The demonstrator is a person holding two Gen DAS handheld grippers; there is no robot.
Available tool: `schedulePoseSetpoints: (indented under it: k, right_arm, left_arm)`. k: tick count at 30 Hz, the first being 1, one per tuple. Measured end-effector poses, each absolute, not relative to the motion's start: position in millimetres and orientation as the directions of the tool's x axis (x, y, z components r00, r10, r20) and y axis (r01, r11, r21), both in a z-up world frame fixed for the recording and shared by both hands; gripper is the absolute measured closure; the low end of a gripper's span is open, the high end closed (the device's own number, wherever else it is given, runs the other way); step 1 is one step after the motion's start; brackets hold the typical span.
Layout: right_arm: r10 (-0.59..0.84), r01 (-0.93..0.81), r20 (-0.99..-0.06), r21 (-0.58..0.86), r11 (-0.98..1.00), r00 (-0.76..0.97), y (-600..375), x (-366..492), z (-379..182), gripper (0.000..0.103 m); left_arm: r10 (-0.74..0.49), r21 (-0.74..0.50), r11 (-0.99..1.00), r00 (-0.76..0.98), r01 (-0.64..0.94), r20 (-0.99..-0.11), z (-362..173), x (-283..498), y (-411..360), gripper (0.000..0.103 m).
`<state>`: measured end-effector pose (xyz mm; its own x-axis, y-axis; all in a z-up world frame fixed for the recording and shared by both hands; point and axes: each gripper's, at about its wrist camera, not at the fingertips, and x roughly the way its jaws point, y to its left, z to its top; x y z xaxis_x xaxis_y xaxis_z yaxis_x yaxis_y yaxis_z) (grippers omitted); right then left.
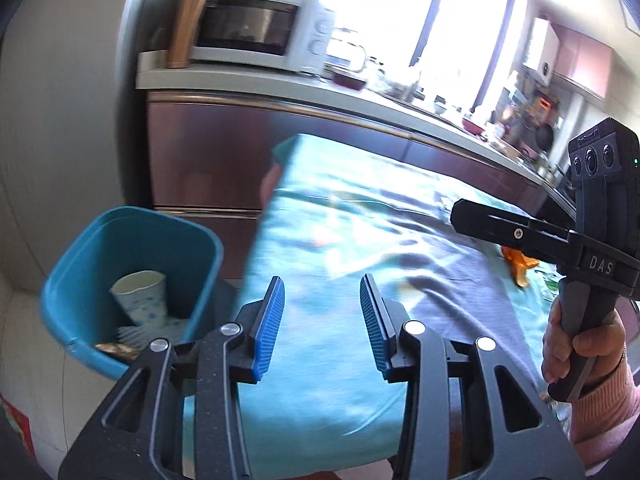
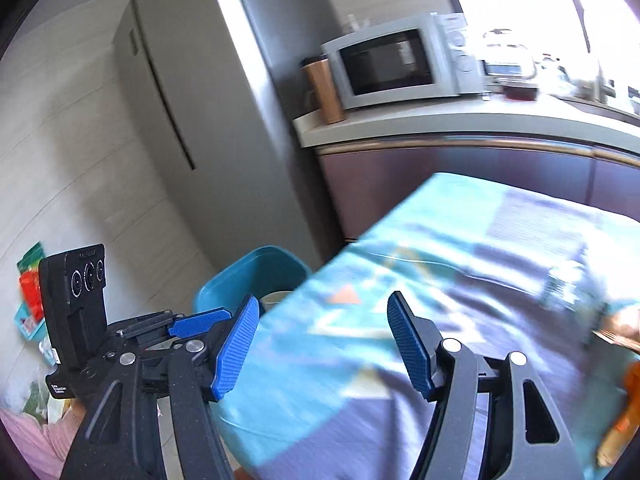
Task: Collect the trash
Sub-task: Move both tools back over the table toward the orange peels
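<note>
Fingers [image 1: 272,312] apart, empty, near tablecloth [image 1: 320,220] edge, bin [image 1: 80,264] beside

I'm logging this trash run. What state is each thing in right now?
Left gripper: open, nothing between its pads.
Right gripper: open, empty.
Blue bin: upright beside the table, no lid, partly filled.
Paper cup: inside the bin, mouth up, tilted.
Microwave: door closed.
Orange scrap: lying on the tablecloth, not yet binned.
</note>
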<state>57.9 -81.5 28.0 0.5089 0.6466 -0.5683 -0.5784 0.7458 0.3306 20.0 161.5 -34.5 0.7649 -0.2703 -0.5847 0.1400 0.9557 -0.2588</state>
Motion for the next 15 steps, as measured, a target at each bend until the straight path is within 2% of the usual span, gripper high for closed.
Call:
schedulePoseSetpoints:
  k: [6, 15]
  right_arm:
    - [0.563, -0.472, -0.555, 0.315, 0.824, 0.612, -153.3, 43.6, 32.1, 0.039]
    - [0.354, -0.216, -0.556, 0.3, 0.929, 0.752, -270.4, 20.5, 28.5, 0.039]
  left_arm:
    - [-0.349, -0.251, 0.936, 0.727, 0.245, -0.591, -35.1, 31.1, 105.0, 0.064]
    - [-0.45, -0.249, 0.89, 0.653, 0.382, -0.609, -40.4, 43.3, 33.1, 0.063]
